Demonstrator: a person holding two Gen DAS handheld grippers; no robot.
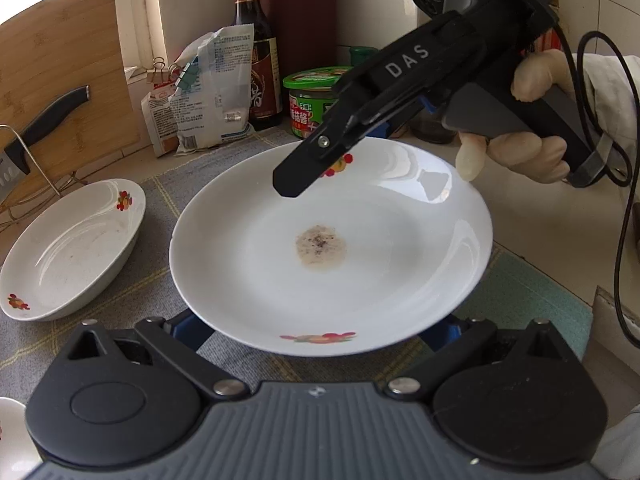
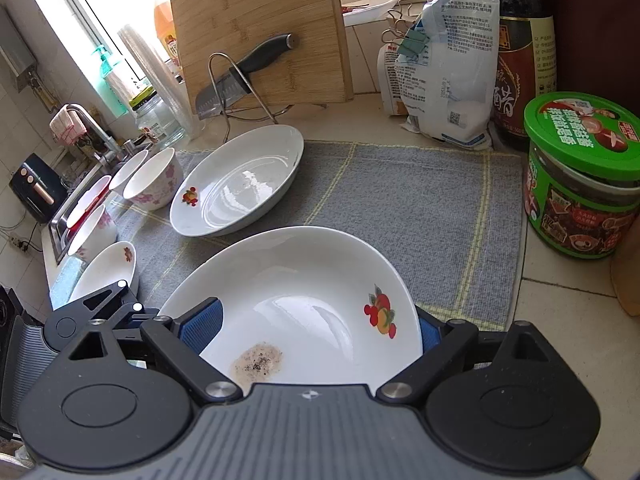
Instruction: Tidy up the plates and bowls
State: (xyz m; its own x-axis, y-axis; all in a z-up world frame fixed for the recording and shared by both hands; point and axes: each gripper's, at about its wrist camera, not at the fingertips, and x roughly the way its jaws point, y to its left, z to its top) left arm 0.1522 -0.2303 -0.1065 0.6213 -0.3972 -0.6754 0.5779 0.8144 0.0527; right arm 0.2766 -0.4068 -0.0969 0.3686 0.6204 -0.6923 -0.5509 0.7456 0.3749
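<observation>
A white plate (image 1: 360,264) with fruit prints and a brown stain at its centre sits between both grippers, above the grey mat (image 1: 136,300). My left gripper (image 1: 320,336) is wide open under its near rim, blue pads at both sides. My right gripper (image 1: 316,168) reaches over the far rim; in its own view the right gripper (image 2: 316,332) is open, its blue pads flanking the plate (image 2: 304,300). A second white plate (image 1: 72,248) lies to the left, also in the right wrist view (image 2: 240,184). Several flowered bowls (image 2: 152,180) stand beyond it.
A bamboo cutting board (image 2: 260,36) with a knife (image 2: 240,76) on a wire rack stands at the back. Clipped bags (image 2: 444,68), a dark sauce bottle (image 2: 524,52) and a green-lidded jar (image 2: 580,180) line the right side. A sink (image 2: 80,208) lies far left.
</observation>
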